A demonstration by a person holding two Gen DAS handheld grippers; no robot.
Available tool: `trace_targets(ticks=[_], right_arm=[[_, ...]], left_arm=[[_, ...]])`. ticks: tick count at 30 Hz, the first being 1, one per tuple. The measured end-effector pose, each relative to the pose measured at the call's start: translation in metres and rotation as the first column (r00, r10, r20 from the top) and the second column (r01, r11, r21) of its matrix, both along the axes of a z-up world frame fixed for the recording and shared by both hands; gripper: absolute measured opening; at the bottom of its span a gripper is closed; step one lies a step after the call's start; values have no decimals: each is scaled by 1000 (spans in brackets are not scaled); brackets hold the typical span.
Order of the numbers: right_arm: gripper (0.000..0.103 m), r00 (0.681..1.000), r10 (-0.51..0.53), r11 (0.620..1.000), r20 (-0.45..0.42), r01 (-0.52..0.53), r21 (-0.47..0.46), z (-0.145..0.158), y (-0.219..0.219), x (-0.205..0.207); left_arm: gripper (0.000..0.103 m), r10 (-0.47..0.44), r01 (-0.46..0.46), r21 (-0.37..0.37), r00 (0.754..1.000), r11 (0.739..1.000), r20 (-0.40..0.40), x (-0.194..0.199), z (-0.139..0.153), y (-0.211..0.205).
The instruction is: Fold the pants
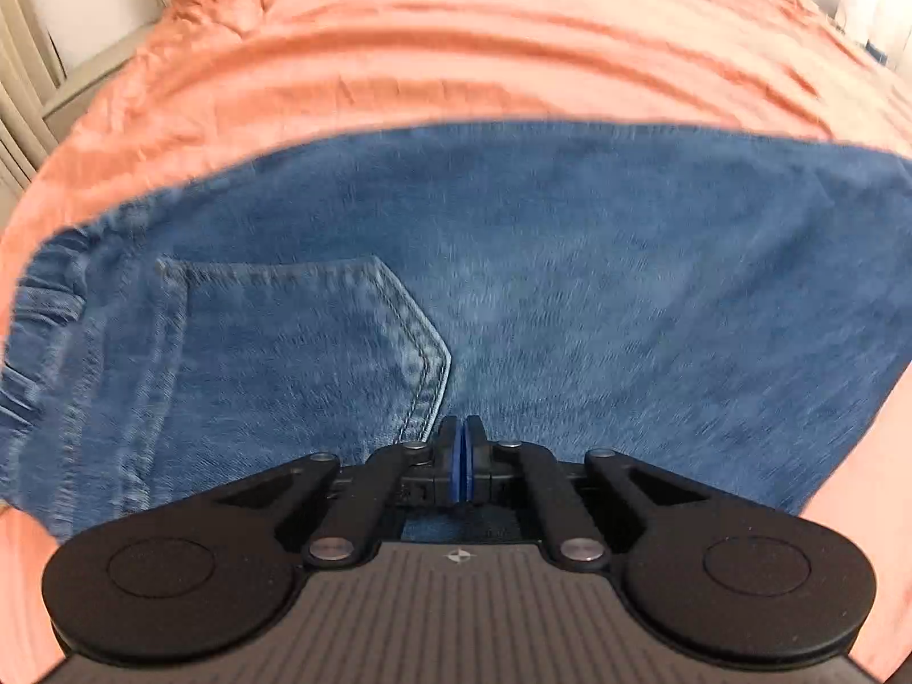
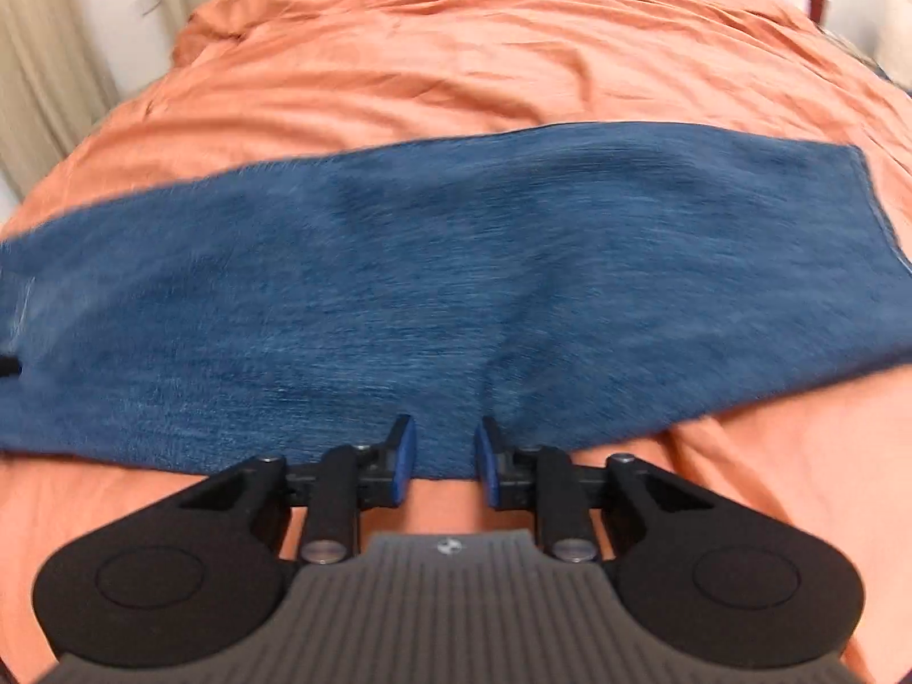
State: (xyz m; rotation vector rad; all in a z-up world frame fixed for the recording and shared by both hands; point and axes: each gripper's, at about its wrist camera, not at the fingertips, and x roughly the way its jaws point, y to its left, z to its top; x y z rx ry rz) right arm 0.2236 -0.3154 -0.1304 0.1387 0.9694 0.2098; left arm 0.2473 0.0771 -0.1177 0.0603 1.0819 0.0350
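While the blue denim pants (image 1: 513, 285) lie spread flat across my orange-sheeted bed (image 1: 456, 57), their long axis runs from nine o'clock to three o'clock just ahead of both tools. My left hand-held gripper (image 1: 463, 444) has its blue pads pressed together with no cloth visibly between them, hovering at the near edge beside the stitched back pocket (image 1: 296, 342), waistband gathered at nine o'clock. My right hand-held gripper (image 2: 443, 459) stands partly open and empty, its jaws straddling the near edge of the leg, the hem (image 2: 872, 211) off at two o'clock. The denim looks heavy, soft-brushed and smooth; the sheet beneath is thin and rumpled. Both edges sit at twelve o'clock, close in.
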Motion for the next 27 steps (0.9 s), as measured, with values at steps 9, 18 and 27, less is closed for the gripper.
trace_targets(ticks=[9,18,27], right_arm=[[46,889,-458,821,15,416,392,44,-154,-34],[50,747,-635,526,-198,605,598,-13,-279,-34],[19,736,-630,451,-250,608,654,-69,-300,3]], left_arm=[[20,-88,94,-48,989,994,121,31,46,-52],[20,-273,278,-65,959,958,80,83,10,-153],[20,-402,403,-58,915,913,30,118,-34,-236]])
